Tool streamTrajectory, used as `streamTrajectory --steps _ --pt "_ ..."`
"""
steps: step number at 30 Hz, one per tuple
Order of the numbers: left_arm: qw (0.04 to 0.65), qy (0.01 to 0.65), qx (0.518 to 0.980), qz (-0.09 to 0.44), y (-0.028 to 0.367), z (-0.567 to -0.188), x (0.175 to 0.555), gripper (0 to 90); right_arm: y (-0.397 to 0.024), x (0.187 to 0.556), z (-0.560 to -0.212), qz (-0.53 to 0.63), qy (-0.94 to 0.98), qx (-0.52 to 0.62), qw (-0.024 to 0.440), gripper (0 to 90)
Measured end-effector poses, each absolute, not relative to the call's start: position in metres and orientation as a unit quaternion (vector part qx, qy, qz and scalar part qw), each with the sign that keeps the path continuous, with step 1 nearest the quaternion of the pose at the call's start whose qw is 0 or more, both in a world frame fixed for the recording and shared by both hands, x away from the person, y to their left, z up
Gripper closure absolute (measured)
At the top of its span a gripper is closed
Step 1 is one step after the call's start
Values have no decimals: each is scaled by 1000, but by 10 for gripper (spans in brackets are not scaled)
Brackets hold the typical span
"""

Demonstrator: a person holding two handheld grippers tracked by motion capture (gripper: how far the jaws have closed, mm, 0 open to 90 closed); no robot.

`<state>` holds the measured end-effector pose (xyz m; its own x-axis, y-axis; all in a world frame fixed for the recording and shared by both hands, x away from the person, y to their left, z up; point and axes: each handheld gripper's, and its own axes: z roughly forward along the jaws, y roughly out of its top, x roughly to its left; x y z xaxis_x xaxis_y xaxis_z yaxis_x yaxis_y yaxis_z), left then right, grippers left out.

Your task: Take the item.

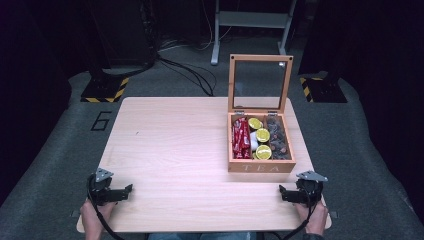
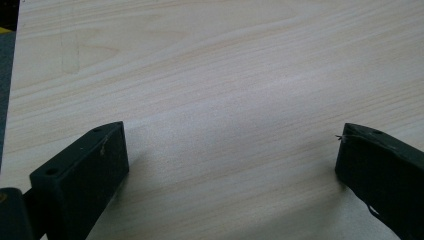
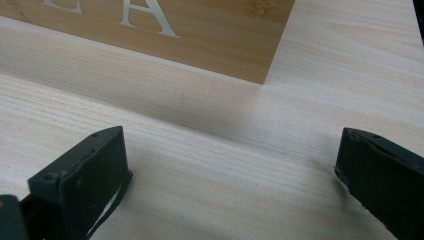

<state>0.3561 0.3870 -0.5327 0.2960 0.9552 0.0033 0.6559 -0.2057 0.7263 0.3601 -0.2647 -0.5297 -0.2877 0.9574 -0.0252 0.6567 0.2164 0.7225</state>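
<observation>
Tea box [image 1: 261, 165] near table's [image 1: 170, 150] right front corner, lid up. Rigid wood, probably weighty, glass lid fragile; grip side walls. Left gripper [image 1: 131, 188] and right gripper [image 1: 281, 189] both spread wide, empty.

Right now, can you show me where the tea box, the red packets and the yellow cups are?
tea box [image 1: 261, 166], high view, on its front wall with the letters.
red packets [image 1: 241, 139], high view, middle of the bunch.
yellow cups [image 1: 263, 152], high view, lid of the nearest cup.
</observation>
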Motion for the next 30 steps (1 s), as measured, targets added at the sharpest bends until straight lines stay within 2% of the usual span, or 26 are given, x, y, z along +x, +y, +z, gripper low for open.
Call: streamTrajectory --steps 23,26,30 --pt "319 545 738 238 387 -533 356 7 -263 359 -529 307 738 546 252 0" --pt "324 529 751 224 388 -532 354 0 -263 360 -529 307 737 547 250 0" --pt "323 526 752 232 387 -532 353 0 -263 360 -529 308 737 547 251 0"
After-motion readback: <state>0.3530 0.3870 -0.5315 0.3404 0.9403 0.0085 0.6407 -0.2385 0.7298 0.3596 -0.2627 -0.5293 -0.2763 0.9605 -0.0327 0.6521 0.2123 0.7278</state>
